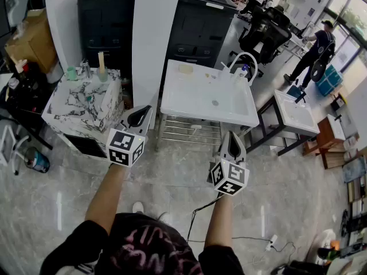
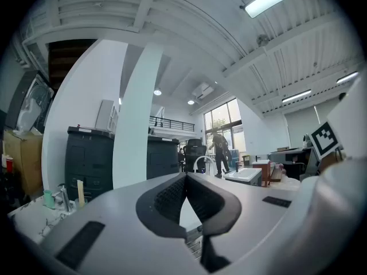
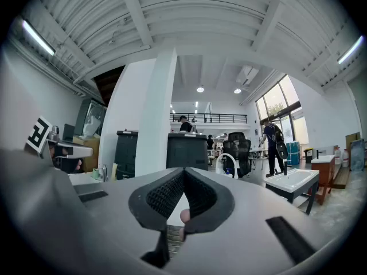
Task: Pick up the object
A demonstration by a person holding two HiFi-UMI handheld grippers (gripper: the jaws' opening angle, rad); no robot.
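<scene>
Left gripper (image 1: 139,115) and right gripper (image 1: 233,144) are both shut and empty, so reaching the sink (image 1: 195,93) at twelve o'clock may only shove things.

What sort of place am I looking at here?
Probably an open-plan workshop or test lab rather than a home: a white basin on a bare metal frame stands beside a marble-patterned vanity, with black cabinets and office chairs behind.

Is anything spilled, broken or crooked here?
Nothing looks spilled or broken. The white sink sits level on its rack, and the cup on the marble cabinet stands upright. Only a loose cable trails across the floor.
</scene>
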